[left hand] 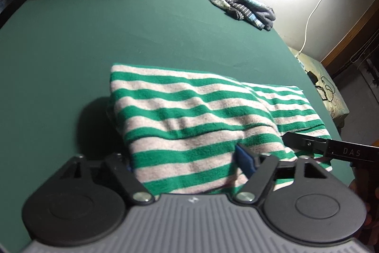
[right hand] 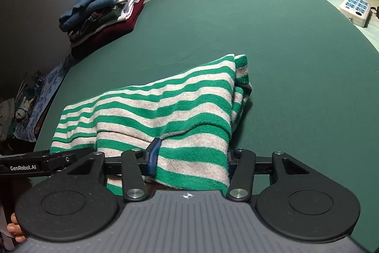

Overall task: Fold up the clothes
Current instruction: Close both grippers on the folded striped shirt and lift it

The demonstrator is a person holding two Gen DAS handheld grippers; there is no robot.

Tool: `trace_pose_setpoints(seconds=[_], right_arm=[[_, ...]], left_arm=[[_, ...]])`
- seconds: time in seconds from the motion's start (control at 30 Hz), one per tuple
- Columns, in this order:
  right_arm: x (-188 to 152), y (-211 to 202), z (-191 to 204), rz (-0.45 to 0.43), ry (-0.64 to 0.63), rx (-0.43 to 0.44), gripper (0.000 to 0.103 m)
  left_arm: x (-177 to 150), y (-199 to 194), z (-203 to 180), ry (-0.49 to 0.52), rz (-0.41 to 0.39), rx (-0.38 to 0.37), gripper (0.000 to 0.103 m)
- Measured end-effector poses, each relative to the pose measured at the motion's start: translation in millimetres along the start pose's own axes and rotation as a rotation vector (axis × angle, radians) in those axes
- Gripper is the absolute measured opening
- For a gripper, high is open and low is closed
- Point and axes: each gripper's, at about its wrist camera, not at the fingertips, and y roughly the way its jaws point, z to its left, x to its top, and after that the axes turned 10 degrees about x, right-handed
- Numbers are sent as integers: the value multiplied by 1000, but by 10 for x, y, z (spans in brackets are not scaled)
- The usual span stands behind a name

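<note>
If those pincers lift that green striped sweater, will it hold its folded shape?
Probably not: the striped sweater looks soft and sags in wrinkles, so unheld parts would likely droop. Its fuzzy knit should resist slipping. It seems light, draped over the left gripper and right gripper.

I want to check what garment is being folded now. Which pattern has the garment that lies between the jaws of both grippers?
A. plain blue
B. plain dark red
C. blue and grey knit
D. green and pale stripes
D: the striped sweater lies folded on the green table, its near edge between both grippers' jaws.
</note>
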Motion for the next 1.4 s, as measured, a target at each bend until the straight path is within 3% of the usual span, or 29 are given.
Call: trace_pose_setpoints(seconds=[0.07,0.17,0.4,0.6,0.67,0.83,0.9,1.0,1.13,1.27,1.4], right_arm=[[21,-23,10,-4,-19,8,43],[51,-45,4,-7,-24,22,41],[120,-76,6,-2,-54,61,39],[134,-26,-80,47,-66,78,44],[149,-24,-112,63,-65,93,49],[198,-20,-216,97,-41,139,55],[213,-7,-227,112,-45,142,56],[228,14,-186,131,-73,136,58],[247,28,-187,140,-52,113,58],[229,28,-179,137,-45,93,59],[197,96,-175,132,-31,81,71]], left_arm=[[34,-65,4,-2,-13,0,56],[56,-90,44,-32,-18,-4,50],[17,-208,45,-69,-41,15,44],[2,-199,147,-102,-5,-12,70],[20,-220,250,-130,4,-27,84],[108,-311,475,-178,-18,-47,96],[147,-267,505,-163,-2,-43,95],[189,-117,495,-129,53,-84,72],[232,-5,549,-118,80,-122,79],[285,26,606,-92,94,-167,78],[308,51,551,-65,82,-166,77]])
